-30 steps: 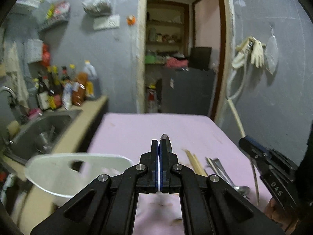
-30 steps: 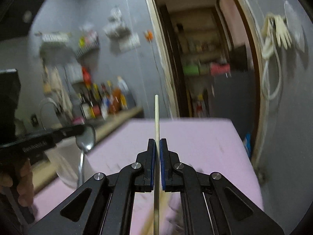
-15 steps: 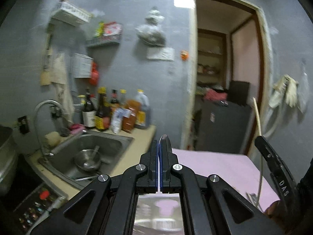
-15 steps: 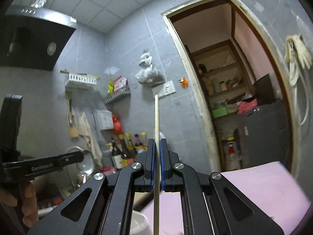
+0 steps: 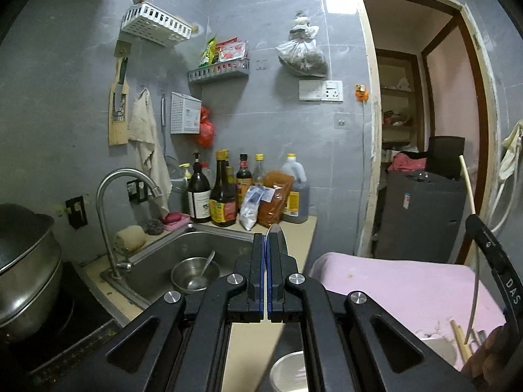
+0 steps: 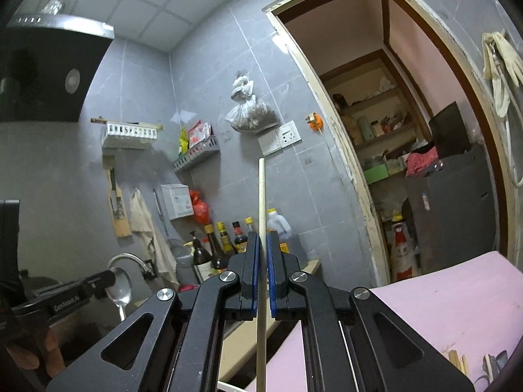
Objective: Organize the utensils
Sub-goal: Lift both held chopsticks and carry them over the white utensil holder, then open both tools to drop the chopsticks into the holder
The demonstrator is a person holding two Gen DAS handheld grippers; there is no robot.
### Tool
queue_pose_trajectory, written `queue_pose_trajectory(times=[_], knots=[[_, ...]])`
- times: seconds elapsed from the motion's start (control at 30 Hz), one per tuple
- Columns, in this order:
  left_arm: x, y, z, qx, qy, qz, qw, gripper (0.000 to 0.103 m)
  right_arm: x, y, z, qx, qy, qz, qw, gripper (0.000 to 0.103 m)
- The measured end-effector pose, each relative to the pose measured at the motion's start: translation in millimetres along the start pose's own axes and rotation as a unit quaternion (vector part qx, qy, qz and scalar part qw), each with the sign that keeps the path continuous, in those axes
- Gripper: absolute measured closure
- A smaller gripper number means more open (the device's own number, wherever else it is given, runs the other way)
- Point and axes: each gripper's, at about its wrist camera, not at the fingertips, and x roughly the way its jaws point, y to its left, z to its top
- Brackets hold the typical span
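Both grippers raised above the table, each holding one utensil

Left gripper: jaws closed on a metal spoon, its bowl tip showing just past the pads, above the sink edge. Right gripper: jaws narrow, clamped on a pale wooden chopstick that stands upright between the pads. More chopsticks lie on the pink table near a white holder at lower frame; its contents cannot be told
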Motion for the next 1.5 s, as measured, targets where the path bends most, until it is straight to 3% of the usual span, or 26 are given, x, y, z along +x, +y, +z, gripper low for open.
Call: queue_pose_trajectory(times=[0.3,0.5,0.73,0.9,1.23,1.37,1.5], knots=[[16.1,-4.4,-26.0,0.007,0.013,0.017,0.9997,0.103,3.0,17.2,-25.1,-0.058,-0.010,-0.018,0.998,0.100],[18.8,-11.1,-40.2,0.006,0.031,0.005,0.9995,0.103,3.2,21.9,-40.4,-0.077,-0.001,-0.018,0.997,0.100],[18.4,-13.4,-50.7,-0.004,0.054,-0.031,0.9980,0.102,-1.7,24.1,-48.7,-0.105,0.048,-0.010,0.993,0.100],[13.3,-9.2,-49.6,-0.024,0.065,-0.068,0.9953,0.101,-6.4,18.7,-45.9,-0.093,0.088,-0.001,0.992,0.100],[6.8,5.6,-45.6,-0.088,0.109,-0.165,0.9763,0.096,-21.4,12.7,-48.5,-0.075,0.150,0.017,0.986,0.099],[2.4,3.8,-43.4,-0.096,0.112,-0.176,0.9733,0.079,-28.4,9.0,-44.8,-0.064,0.156,0.028,0.985,0.098],[-8.5,-0.1,-37.4,-0.100,0.098,-0.189,0.9720,0.074,-38.8,5.5,-39.6,-0.058,0.149,0.037,0.986,0.095]])
